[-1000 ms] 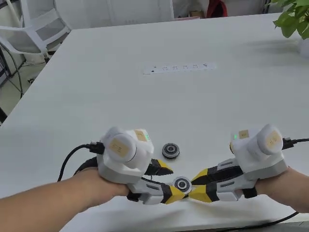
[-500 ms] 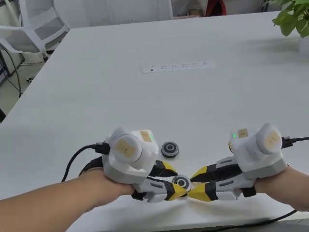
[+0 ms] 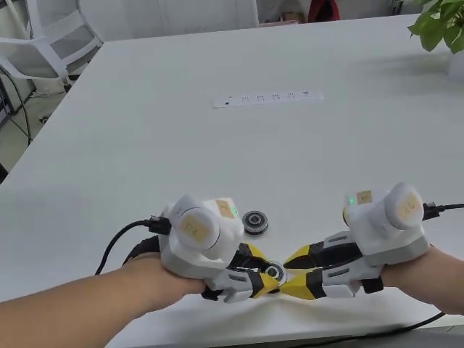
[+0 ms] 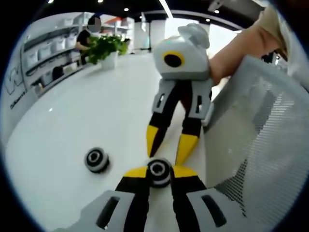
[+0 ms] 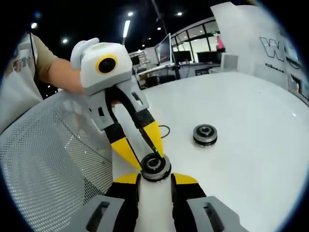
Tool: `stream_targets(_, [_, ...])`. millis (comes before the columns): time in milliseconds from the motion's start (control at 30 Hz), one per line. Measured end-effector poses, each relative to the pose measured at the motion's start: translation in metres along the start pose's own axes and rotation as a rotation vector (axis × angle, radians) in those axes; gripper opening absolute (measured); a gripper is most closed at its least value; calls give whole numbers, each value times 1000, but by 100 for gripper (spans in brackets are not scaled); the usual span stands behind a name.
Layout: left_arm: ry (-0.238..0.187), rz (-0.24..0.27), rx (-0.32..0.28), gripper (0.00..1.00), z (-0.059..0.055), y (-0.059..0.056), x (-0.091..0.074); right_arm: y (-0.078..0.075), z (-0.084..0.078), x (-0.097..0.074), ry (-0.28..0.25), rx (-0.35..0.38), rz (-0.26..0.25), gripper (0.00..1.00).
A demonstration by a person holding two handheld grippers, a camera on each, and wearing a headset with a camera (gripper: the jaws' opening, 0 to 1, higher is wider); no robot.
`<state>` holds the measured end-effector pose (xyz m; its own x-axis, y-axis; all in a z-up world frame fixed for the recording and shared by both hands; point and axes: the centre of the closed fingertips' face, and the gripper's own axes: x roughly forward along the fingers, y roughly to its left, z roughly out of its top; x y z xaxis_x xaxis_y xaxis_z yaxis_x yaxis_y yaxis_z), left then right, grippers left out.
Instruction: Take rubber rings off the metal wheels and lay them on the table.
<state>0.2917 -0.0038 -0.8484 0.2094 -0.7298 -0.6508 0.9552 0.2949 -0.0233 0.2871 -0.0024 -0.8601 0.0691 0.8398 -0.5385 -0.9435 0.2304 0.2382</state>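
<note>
A small metal wheel with a black rubber ring (image 3: 274, 272) hangs just above the table's near edge, between the two grippers' yellow tips. My left gripper (image 3: 262, 280) comes at it from the left and is shut on it. In the left gripper view the wheel (image 4: 158, 170) sits pinched between that gripper's own tips (image 4: 159, 174). My right gripper (image 3: 288, 280) meets it from the right; its tips (image 5: 155, 179) hug the same wheel (image 5: 155, 166). A second ringed wheel (image 3: 255, 222) lies flat on the white table (image 3: 217, 159), just beyond them.
A flush power strip (image 3: 267, 98) lies mid-table. A potted plant (image 3: 438, 25) stands at the far right corner and a white chair (image 3: 51, 43) at the far left. A black cable (image 3: 119, 239) trails from the left gripper. A mesh chair back (image 4: 260, 135) is close behind.
The two grippers have drawn together. Half a second ago the right gripper's tips stood slightly off the wheel; now they are closed against it. The second wheel has not moved.
</note>
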Motion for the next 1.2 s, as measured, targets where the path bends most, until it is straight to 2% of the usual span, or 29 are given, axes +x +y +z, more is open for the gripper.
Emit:
stream_targets(200, [-7,14,7,14,-1,3,0,1,1,2,5,-19,3,25])
stream_targets(300, [-6,23,37,14,-1,2,0,1,1,3,7,-34,-1,27])
stream_targets(633, [-15,35,30,14,-1,4,1,-1,3,9,15,-63,1,27])
stream_targets(933, [-24,43,29,13,-1,4,1,-1,-2,5,29,-101,-13,22])
stream_targets(1200, [-29,50,27,13,0,5,1,-3,-5,2,34,-99,-21,18])
